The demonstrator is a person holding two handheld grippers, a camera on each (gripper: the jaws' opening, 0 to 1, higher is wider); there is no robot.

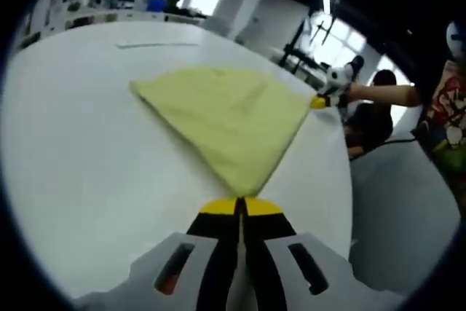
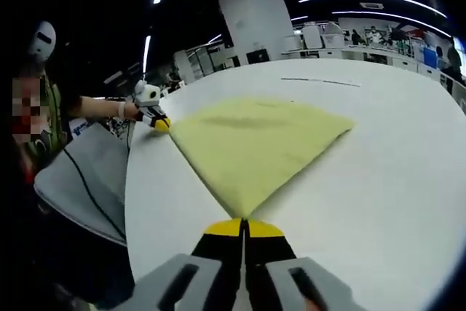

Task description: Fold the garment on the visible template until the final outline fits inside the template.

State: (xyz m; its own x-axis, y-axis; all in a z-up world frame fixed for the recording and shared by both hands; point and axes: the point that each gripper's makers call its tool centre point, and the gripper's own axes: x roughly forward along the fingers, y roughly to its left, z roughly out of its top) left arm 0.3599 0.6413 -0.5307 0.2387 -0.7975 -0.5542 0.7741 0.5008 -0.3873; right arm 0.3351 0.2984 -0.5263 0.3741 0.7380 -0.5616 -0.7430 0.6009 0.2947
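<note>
A pale yellow garment (image 1: 226,118) lies spread as a folded, fan-like shape on the white table (image 1: 80,158). My left gripper (image 1: 241,202) is shut on its near corner, yellow tips pressed together. My right gripper (image 1: 318,102) comes in from the right, pinching the garment's other corner near the table edge. In the right gripper view the same garment (image 2: 251,143) narrows to a point in the shut right gripper (image 2: 244,222), and the left gripper (image 2: 162,124) holds the far left corner. A thin dark line (image 2: 320,81) marks the table beyond the garment.
The table's rounded edge (image 2: 129,180) runs close beside both held corners. Past it are a grey surface (image 2: 80,172) with a black cable and the person's outstretched arm (image 1: 378,94). Shelves, desks and people stand far behind the table.
</note>
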